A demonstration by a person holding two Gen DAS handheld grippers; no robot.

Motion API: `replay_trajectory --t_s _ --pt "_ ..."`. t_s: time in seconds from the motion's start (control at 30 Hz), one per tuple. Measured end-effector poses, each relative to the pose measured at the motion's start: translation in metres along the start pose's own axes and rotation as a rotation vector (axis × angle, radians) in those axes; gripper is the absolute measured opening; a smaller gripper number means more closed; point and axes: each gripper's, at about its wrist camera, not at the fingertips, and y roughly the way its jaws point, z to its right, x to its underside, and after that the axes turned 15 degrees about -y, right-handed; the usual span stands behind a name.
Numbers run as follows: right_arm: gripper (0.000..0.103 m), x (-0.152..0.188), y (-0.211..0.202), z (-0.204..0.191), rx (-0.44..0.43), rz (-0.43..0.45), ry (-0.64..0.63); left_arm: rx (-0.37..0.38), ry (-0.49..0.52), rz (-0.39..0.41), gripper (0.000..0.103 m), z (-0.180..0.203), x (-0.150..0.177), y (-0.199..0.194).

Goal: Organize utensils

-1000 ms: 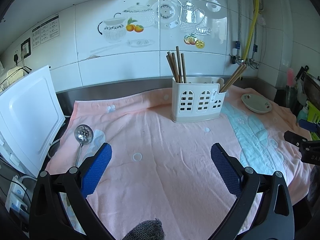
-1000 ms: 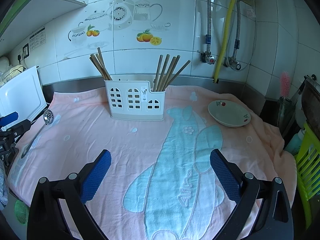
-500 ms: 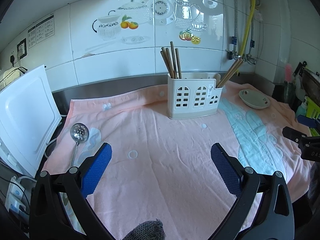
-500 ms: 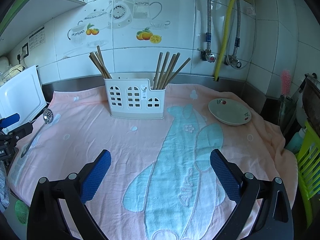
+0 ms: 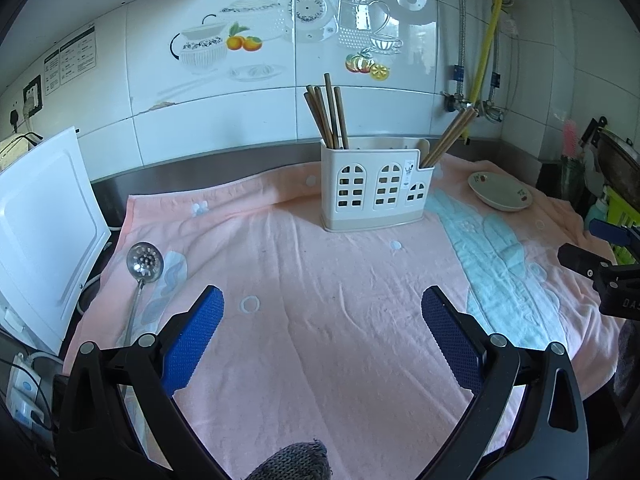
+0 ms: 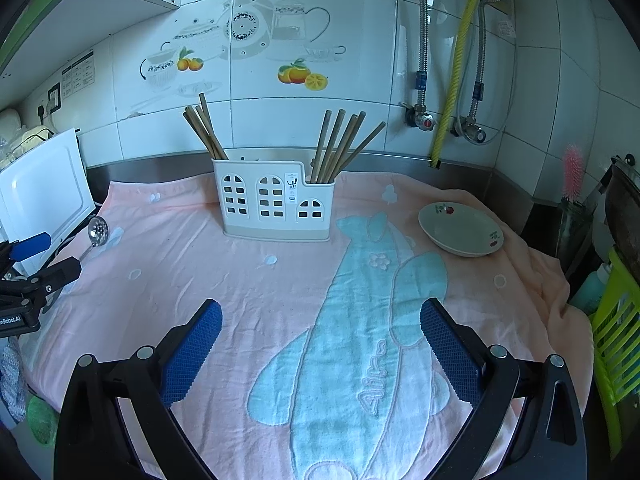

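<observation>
A white utensil holder (image 5: 374, 188) (image 6: 274, 202) with arched window cut-outs stands at the back of the pink towel (image 5: 320, 280) (image 6: 224, 280). Wooden chopsticks (image 5: 326, 118) (image 6: 204, 128) fill its left end, and more chopsticks (image 5: 450, 136) (image 6: 340, 146) lean out of its right end. A perforated metal skimmer spoon (image 5: 142, 270) (image 6: 97, 230) lies at the towel's left edge. My left gripper (image 5: 322, 306) is open above the towel's front, right of the spoon's handle. My right gripper (image 6: 320, 318) is open over the blue pattern, holding nothing.
A shallow flowered dish (image 5: 500, 192) (image 6: 460, 230) rests on the towel at back right. A white appliance (image 5: 40, 232) stands at the left edge. Pipes and a yellow hose (image 6: 456, 68) run down the tiled wall. A green crate (image 6: 618, 336) sits at far right.
The left wrist view has pulled back and shifted slightly, so the holder and spoon look a little farther off. The right gripper has barely moved. Both grippers remain open.
</observation>
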Motion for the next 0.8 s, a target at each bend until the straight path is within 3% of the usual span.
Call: replay_trajectory --t_s 0.4,0.8 --pt "0.096 -0.0003 0.0014 -0.0013 -0.01 0.003 -0.003 0.025 -0.002 0.013 0.098 0.0022 0.0011 -0.0019" --pt "0.096 0.0021 0.0044 -0.0036 -0.014 -0.003 -0.012 0.005 -0.018 -0.003 0.098 -0.0045 0.0028 0.0026"
